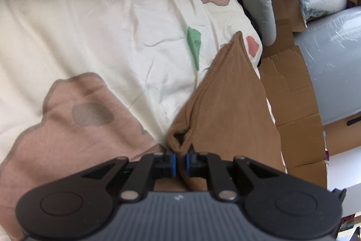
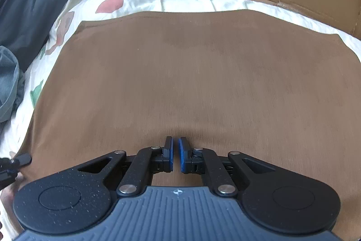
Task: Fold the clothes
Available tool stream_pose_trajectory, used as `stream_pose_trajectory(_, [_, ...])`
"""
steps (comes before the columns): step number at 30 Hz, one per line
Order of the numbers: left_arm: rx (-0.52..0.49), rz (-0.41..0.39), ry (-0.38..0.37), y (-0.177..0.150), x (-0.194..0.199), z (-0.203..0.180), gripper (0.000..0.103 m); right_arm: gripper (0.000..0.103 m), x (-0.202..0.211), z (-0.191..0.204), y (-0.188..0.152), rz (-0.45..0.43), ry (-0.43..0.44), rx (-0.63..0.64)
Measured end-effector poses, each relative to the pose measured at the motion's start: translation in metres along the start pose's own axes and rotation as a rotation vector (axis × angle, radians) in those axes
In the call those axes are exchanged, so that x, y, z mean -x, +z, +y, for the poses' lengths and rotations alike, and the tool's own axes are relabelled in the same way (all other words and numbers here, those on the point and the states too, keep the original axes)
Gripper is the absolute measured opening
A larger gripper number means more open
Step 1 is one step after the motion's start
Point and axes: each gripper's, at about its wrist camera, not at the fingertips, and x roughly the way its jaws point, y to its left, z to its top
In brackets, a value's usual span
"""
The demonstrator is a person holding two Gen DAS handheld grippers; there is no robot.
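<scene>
The brown garment (image 2: 191, 73) lies spread flat on the bed (image 1: 90, 26), its long axis running along the bed's cardboard-side edge. The left gripper (image 1: 179, 162) pinches its near corner fold. The right gripper (image 2: 175, 155), nearly closed and empty, hovers over its middle.

Plain brown garment (image 2: 191, 64) spread pretty flat and smooth on the bed, straight far edge. One near corner (image 1: 180, 139) is bunched up into a little fold.
</scene>
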Motion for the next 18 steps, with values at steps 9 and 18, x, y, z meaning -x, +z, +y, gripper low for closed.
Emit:
stream_pose_trajectory(9, [0.029,0.009,-0.021,0.001,-0.002,0.007,0.009,0.011,-0.024,-0.014,0.042,0.000,-0.010,-0.055])
stream_pose_trajectory(18, [0.055,0.020,-0.036,0.003,-0.003,0.011,0.009,0.011,-0.047,-0.015,0.070,-0.007,-0.030,-0.004])
